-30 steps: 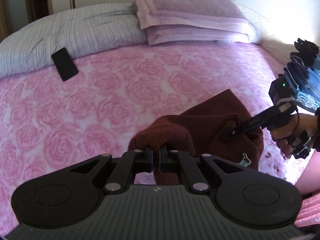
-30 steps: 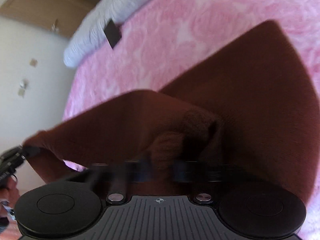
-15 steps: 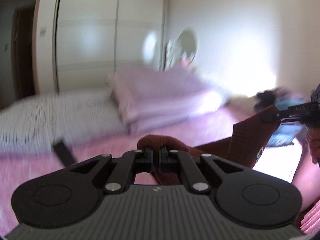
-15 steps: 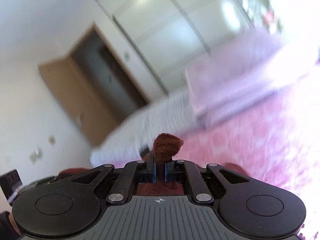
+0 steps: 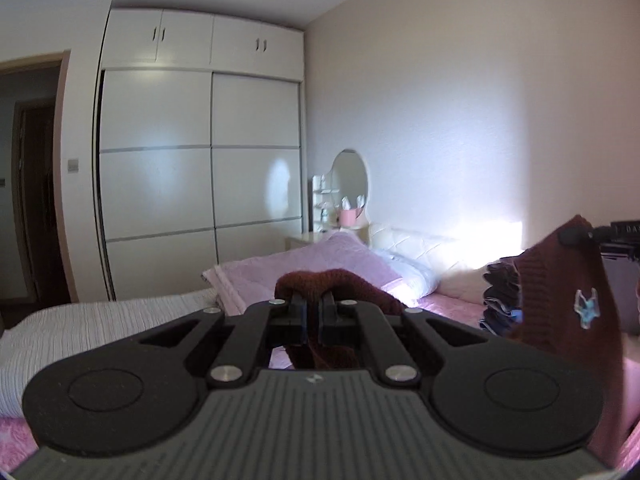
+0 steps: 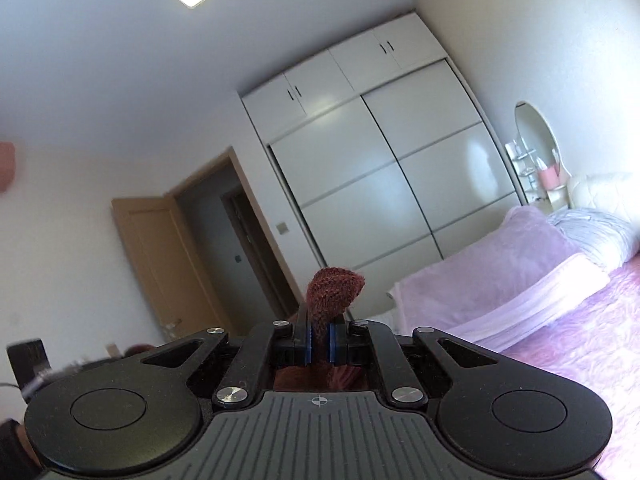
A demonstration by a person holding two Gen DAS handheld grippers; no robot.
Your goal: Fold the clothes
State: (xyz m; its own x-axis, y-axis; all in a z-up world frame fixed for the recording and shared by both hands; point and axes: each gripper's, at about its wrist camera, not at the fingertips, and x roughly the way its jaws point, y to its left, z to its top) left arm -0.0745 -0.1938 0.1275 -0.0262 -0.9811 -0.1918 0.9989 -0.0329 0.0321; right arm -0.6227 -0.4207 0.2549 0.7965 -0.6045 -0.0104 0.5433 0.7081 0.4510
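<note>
A dark red knitted garment (image 5: 568,320) hangs in the air above the bed, stretched between both grippers. My left gripper (image 5: 313,308) is shut on a bunched edge of it, which bulges over the fingertips. At the right edge of the left wrist view, the right gripper (image 5: 576,236) pinches the garment's upper corner, and a small light-blue emblem (image 5: 586,306) shows on the hanging cloth. In the right wrist view my right gripper (image 6: 319,334) is shut on a tuft of the red knit (image 6: 334,288). The left gripper (image 6: 28,364) shows faintly at that view's left edge.
The bed has a pink rose-patterned cover (image 6: 592,344), a folded lilac blanket (image 5: 304,268), a grey striped duvet (image 5: 100,328) and white pillows (image 5: 408,276). Dark clothes (image 5: 500,292) are piled near the headboard. A white wardrobe (image 5: 200,184), round mirror (image 5: 350,178) and open door (image 6: 160,260) stand behind.
Both grippers have lifted the red garment off the bed and tilted upward, so the views swung from the bedcover to the wardrobe and walls. The garment now hangs spread between them.
</note>
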